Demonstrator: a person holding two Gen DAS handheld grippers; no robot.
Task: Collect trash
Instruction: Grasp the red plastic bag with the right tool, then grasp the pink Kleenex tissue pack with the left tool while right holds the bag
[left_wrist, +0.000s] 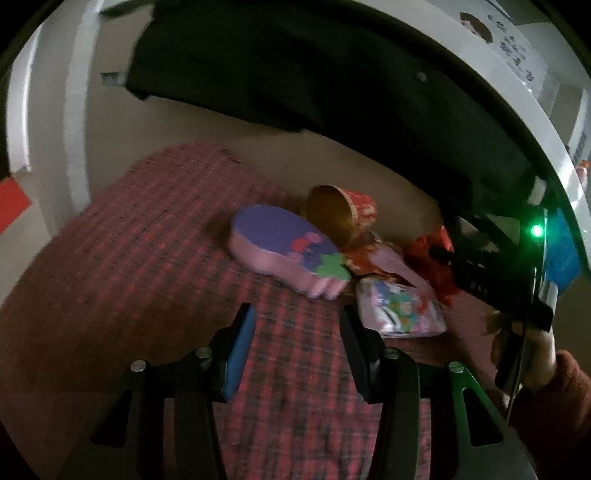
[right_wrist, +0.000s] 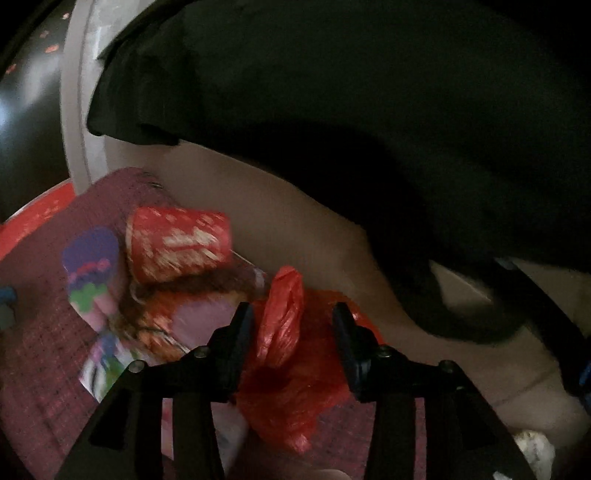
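A pile of trash lies on a red checked cloth (left_wrist: 147, 258). In it are a red paper cup (left_wrist: 347, 218) (right_wrist: 177, 243) on its side, a pink and purple box (left_wrist: 284, 251) (right_wrist: 92, 273), a pink printed wrapper (left_wrist: 399, 306) (right_wrist: 107, 365) and a crumpled red plastic bag (left_wrist: 432, 254) (right_wrist: 291, 369). My left gripper (left_wrist: 295, 314) hovers open over bare cloth, just short of the box and wrapper. My right gripper (right_wrist: 291, 312) stands open astride an upright fold of the red bag, with a gap on the right side.
A black cloth (left_wrist: 295, 74) (right_wrist: 369, 110) hangs over the far side above a beige surface. A hand (left_wrist: 535, 354) in a dark red sleeve holds the other gripper's body at the right. Crumpled white paper (right_wrist: 535, 446) lies at the lower right.
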